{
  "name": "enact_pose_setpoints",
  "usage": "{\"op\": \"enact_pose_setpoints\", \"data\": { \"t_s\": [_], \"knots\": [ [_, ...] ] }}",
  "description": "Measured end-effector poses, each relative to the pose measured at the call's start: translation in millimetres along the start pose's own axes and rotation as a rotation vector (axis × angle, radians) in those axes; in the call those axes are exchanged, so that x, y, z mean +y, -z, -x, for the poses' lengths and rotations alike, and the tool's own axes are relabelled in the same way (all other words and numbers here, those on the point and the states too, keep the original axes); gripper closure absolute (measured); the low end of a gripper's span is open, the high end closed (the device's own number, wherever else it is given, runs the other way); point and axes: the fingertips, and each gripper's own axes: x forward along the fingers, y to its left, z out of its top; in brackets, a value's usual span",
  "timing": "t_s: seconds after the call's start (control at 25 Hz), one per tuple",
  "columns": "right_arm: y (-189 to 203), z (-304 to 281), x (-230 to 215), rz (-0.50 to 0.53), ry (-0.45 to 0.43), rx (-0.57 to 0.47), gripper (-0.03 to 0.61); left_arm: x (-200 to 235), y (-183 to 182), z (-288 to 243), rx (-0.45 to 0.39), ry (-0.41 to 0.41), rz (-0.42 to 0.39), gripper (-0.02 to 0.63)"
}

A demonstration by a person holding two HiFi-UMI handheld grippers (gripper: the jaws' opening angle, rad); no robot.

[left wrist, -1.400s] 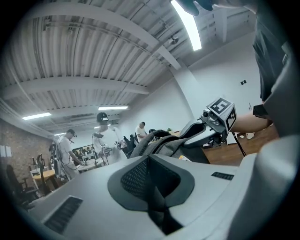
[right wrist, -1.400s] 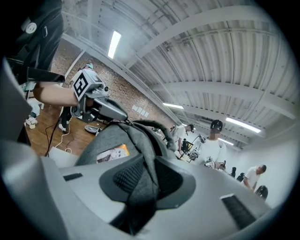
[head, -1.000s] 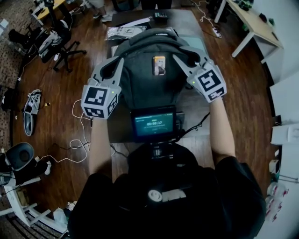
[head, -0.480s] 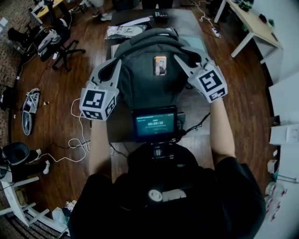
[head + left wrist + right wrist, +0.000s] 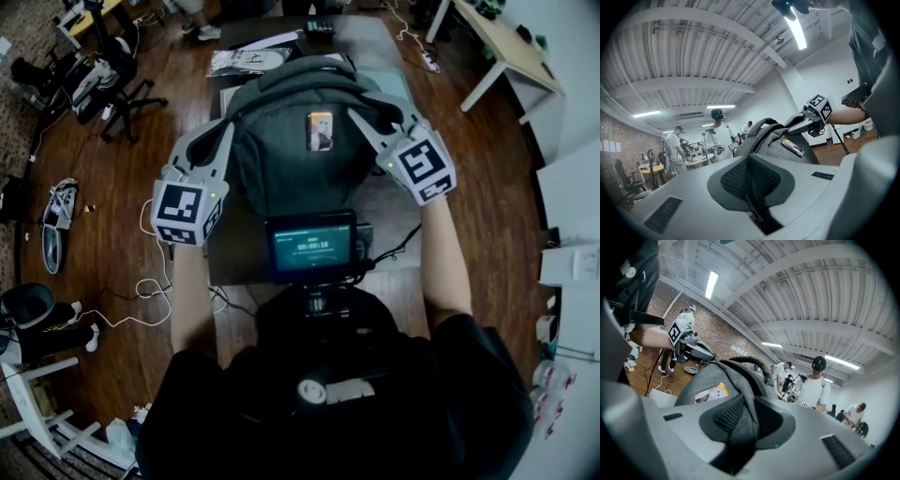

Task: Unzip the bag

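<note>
Grey bag [image 5: 300,141] upright in the middle of the counter [image 5: 380,211], top handle at the far end. On its front, a small picture card [image 5: 320,131], with no words to read on it.

At the bag's right shoulder, right gripper [image 5: 362,111] with jaws partway closed, pinching a fold of the grey bag cloth. At the bag's left side, left gripper [image 5: 227,129] with jaws pressed together. Maybe the thin zip pull between them, but hard to tell. Looks like holding the bag steady on the right and pulling the zip on the left.

Could go wrong: cloth slipping out of the right jaws, then the whole bag sliding or tipping left with the pull. Could also lose a thin zip pull, or jam the zip on loose cloth.

Near the person, a small screen [image 5: 310,247] with a row of digits like a timer, too small to read for sure. Black-and-white square markers on both grippers, no letters.
</note>
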Motion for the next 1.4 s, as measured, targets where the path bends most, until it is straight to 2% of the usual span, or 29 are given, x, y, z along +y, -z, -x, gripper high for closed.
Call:
{"op": "enact_pose_setpoints", "data": {
  "t_s": [0.36,0.72,0.96,1.08,1.16,1.2,1.32,1.4],
  "knots": [
    [-1.8,2.7,2.1,0.009,-0.003,-0.006,0.48,-0.3,11.5,9.4,0.031,-0.01,0.004,0.607],
    [-13.3,13.1,8.1,0.037,-0.002,-0.02,0.488,-1.0,15.8,9.7,0.084,-0.066,-0.076,0.607],
    [-13.6,27.7,8.7,0.015,-0.022,-0.019,0.503,-7.8,10.9,1.7,0.059,-0.071,-0.064,0.607],
    [-11.6,24.1,9.6,0.069,-0.01,0.004,0.508,-6.3,11.0,7.3,0.056,-0.073,-0.062,0.607],
    [-11.9,23.1,9.2,0.066,-0.011,0.001,0.509,-6.0,10.5,11.2,0.068,-0.065,-0.069,0.607],
    [-11.8,23.0,8.7,0.063,-0.013,0.0,0.509,-6.6,10.6,13.0,0.079,-0.063,-0.09,0.607],
    [-12.2,24.5,8.0,0.069,-0.011,-0.004,0.509,-11.6,17.2,14.0,0.13,-0.081,-0.221,0.609],
    [-17.0,27.5,10.9,0.081,-0.025,-0.033,0.511,-12.0,19.7,13.1,0.134,-0.09,-0.24,0.609]
  ]
}}
